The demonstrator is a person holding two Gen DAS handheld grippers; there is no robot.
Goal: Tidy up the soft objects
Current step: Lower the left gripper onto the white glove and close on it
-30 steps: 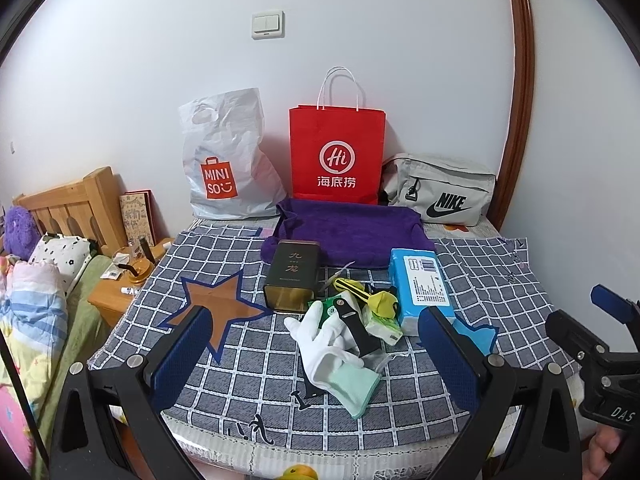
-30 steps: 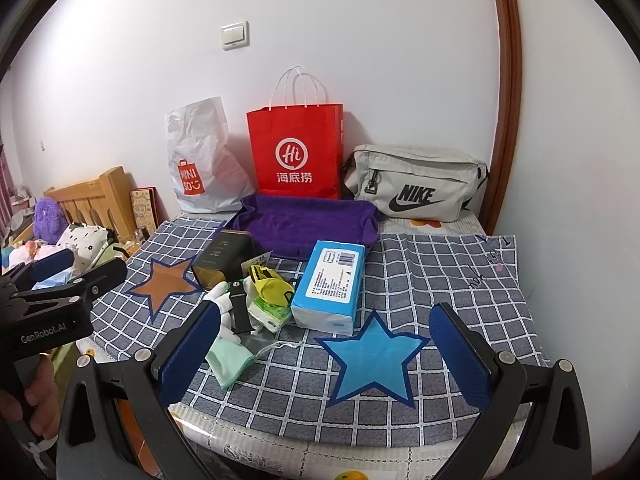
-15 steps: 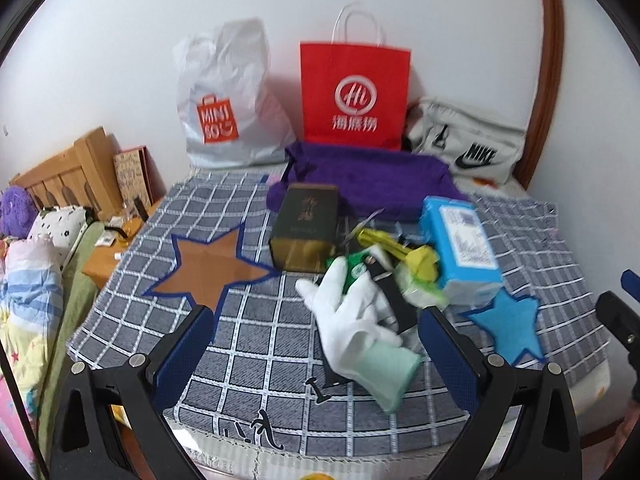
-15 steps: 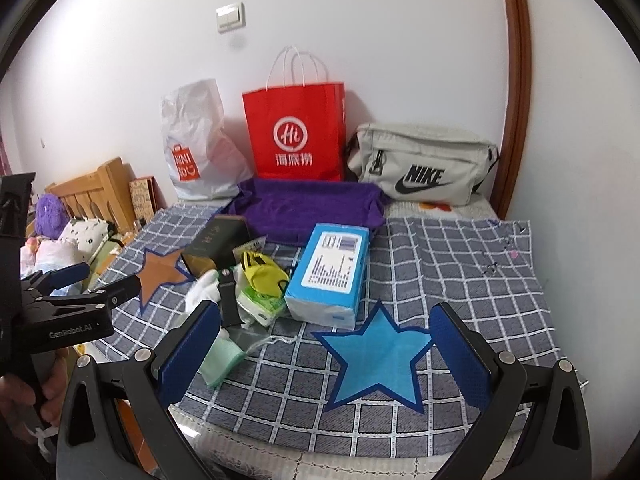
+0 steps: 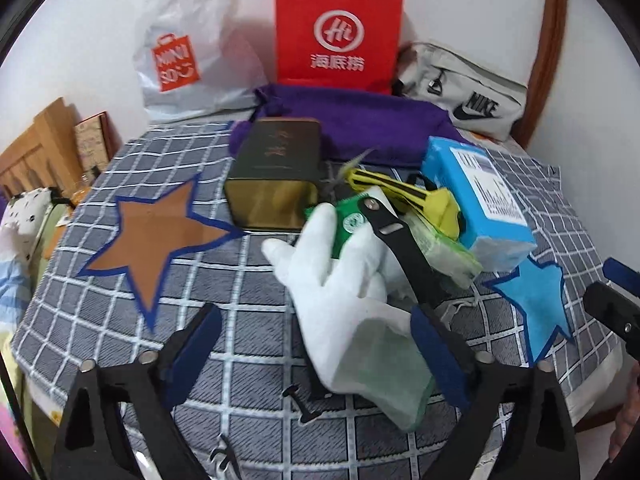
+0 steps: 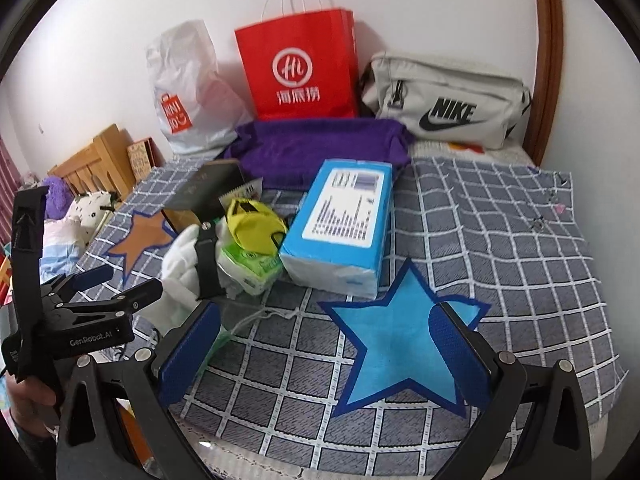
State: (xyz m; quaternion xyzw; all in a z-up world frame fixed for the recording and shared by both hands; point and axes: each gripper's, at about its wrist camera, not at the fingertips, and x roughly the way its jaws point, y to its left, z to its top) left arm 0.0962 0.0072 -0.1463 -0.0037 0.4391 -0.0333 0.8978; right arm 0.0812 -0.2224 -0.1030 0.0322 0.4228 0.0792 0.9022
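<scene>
Glove (image 5: 340,280), white, lies at the pile's near edge on the checked bed cover (image 5: 100,288), now between the left gripper (image 5: 316,344) jaws, which have descended and are closing without contact. Pickup appears imminent. Right gripper (image 6: 324,352) jaws released above the blue star (image 6: 396,344). Tin (image 5: 276,184) and tissue pack (image 5: 476,200) crowd the far side; near side is clear.

Your glove (image 5: 340,280) lies near the bed's (image 5: 256,344) front edge; tin (image 5: 276,184) behind, tissue pack (image 5: 476,200) right.

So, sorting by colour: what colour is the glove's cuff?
Pale mint green; the rest of the glove is white. Clearest in the left wrist view.
</scene>
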